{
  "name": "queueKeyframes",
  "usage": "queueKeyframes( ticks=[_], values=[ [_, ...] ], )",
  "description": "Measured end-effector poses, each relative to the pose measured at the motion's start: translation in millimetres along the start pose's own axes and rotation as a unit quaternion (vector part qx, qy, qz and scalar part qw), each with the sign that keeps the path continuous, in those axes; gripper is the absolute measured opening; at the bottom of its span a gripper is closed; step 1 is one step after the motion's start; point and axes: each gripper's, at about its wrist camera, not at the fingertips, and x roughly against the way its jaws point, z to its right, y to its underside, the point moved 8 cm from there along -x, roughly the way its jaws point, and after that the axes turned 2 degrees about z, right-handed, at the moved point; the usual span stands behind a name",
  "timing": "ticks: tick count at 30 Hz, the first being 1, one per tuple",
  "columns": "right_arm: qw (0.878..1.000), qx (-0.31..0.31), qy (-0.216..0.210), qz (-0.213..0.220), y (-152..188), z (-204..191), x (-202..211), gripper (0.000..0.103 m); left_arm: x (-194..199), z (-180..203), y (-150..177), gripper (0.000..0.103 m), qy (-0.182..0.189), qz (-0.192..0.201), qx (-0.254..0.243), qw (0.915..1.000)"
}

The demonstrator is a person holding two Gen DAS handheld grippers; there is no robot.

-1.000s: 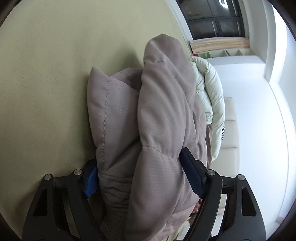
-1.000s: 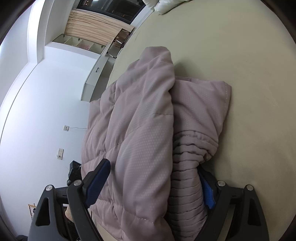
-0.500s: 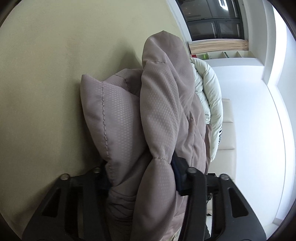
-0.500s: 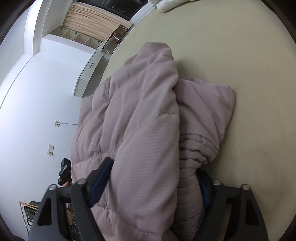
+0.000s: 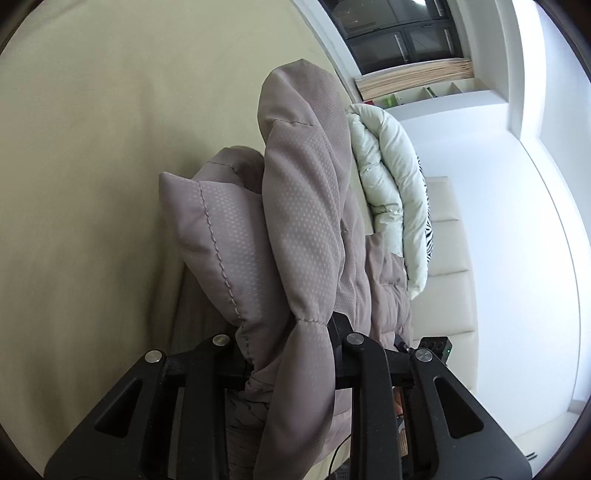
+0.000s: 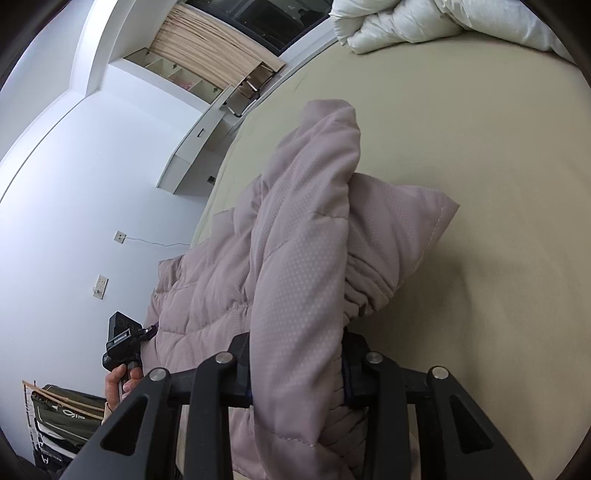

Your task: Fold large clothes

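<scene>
A mauve quilted puffer jacket lies bunched on the beige bed, with its near edge raised off the sheet. My left gripper has its jaws closing on a thick fold of the jacket, and the pads press into the fabric. In the right wrist view the same jacket runs between the jaws of my right gripper, which are also closing and squeeze a padded fold beside the ribbed hem. The fabric hides the pads of both grippers.
A white duvet is heaped at the bed's far end, also visible as the duvet in the right wrist view. A hand holds the other gripper's body left of the jacket. A white wall and shelves stand beyond the bed.
Both grippers have gone from wide open around the jacket's folds to pinching them. Both have risen, lifting the near edge of the jacket off the bed.
</scene>
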Motion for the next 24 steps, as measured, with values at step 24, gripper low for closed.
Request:
queueKeyframes(
  ticks=[24],
  values=[
    [0.984,-0.152,-0.061,0.071,207.5,66.5,52.9,0.048,90.9,-95.3,173.5,0.047,-0.008,-0.010,0.052,0.9986]
  ],
)
